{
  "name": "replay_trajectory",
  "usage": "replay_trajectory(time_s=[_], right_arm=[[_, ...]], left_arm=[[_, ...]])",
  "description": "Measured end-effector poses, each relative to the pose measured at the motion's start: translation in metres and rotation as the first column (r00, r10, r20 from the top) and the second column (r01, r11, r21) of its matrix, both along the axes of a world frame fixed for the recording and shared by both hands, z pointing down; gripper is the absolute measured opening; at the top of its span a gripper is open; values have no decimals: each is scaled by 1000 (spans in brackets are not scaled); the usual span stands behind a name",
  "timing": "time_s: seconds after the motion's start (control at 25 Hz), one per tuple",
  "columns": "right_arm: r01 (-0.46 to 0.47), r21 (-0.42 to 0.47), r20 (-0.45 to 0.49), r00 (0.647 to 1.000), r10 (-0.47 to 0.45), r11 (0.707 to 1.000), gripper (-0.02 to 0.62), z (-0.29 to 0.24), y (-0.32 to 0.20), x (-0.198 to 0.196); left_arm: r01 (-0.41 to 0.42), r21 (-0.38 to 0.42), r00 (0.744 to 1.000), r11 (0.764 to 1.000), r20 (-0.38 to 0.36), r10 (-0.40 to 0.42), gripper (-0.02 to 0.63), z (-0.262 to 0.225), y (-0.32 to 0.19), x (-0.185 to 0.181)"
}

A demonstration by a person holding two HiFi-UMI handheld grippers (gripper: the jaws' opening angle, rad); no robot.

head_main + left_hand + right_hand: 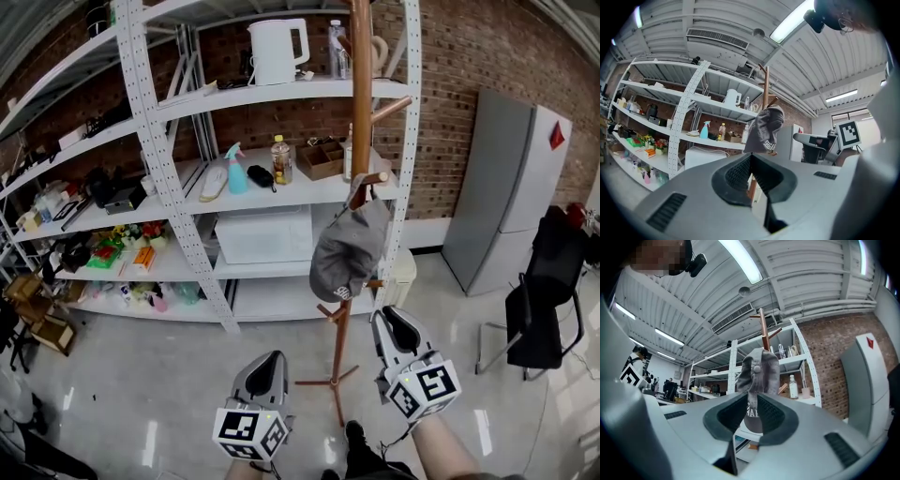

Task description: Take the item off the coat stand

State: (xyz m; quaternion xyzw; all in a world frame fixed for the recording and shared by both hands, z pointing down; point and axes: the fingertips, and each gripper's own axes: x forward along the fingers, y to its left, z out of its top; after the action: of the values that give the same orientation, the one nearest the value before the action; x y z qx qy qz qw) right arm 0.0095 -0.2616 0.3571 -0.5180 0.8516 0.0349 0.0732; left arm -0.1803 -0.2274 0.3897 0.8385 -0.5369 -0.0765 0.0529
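1. The right gripper [400,323] has its jaws closed together and grips nothing. It is held low in front of the person, with its tips pointing up at the coat stand.
2. The left gripper [266,364] is also closed and empty. It sits lower and further left, with its black ribbed pads meeting at the tip.
3. The cap [347,248] hangs just above and to the left of the right gripper's tips, not touching them. It is up and to the right of the left gripper.
4. The cap is a soft grey baseball cap, slightly crumpled and drooping. White lettering runs along its lower edge, too small to read whole. The right gripper view shows a small cloth button on its crown.
5. The cap hangs from a short wooden peg [375,178] about halfway up the coat stand [361,84], a brown wooden pole. More pegs stick out above and below the cap, and the stand's legs spread on the pale floor [141,375].
6. Behind the stand is a white metal shelf unit [155,141]. It holds a white kettle [277,52], a blue spray bottle [234,169] and a white microwave [262,234].
7. To the right, a grey cabinet [502,187] stands against the brick wall, with a black chair [544,300] in front of it.
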Motion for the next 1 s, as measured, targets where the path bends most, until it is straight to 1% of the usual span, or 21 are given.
replay_trajectory(time_s=[0.08, 0.12, 0.32, 0.44, 0.52, 0.64, 0.84, 1.0], right_arm=[[3, 4, -12, 1000, -3, 1000, 46, -5, -5, 0], [10, 5, -14, 1000, -10, 1000, 59, -7, -7, -1], [54, 13, -9, 999, -53, 998, 131, -20, -16, -4], [85, -9, -21, 996, -85, 996, 172, -20, -24, -9], [102, -14, -28, 994, -102, 995, 215, -24, -30, -13], [113, 6, -35, 993, -113, 994, 259, -35, -39, -18], [90, 71, -59, 995, -86, 993, 259, -61, -54, -24], [71, 83, -86, 994, -64, 994, 259, -75, -65, -26]], left_arm=[[5, 3, 1000, 1000, 0, -5, 5, -1, -3, -1], [4, 4, 1000, 1000, 0, -4, 6, -1, -5, 0], [0, 13, 1000, 1000, 15, 0, 5, -5, -13, 7], [8, 14, 1000, 1000, 18, -9, 6, -4, -19, 11], [14, 20, 1000, 1000, 20, -14, 6, -7, -25, 13], [18, 38, 999, 999, 27, -19, 6, -16, -34, 16], [20, 40, 999, 999, 24, -21, 6, -19, -46, 24], [19, 39, 1000, 999, 23, -19, 6, -17, -54, 32]])
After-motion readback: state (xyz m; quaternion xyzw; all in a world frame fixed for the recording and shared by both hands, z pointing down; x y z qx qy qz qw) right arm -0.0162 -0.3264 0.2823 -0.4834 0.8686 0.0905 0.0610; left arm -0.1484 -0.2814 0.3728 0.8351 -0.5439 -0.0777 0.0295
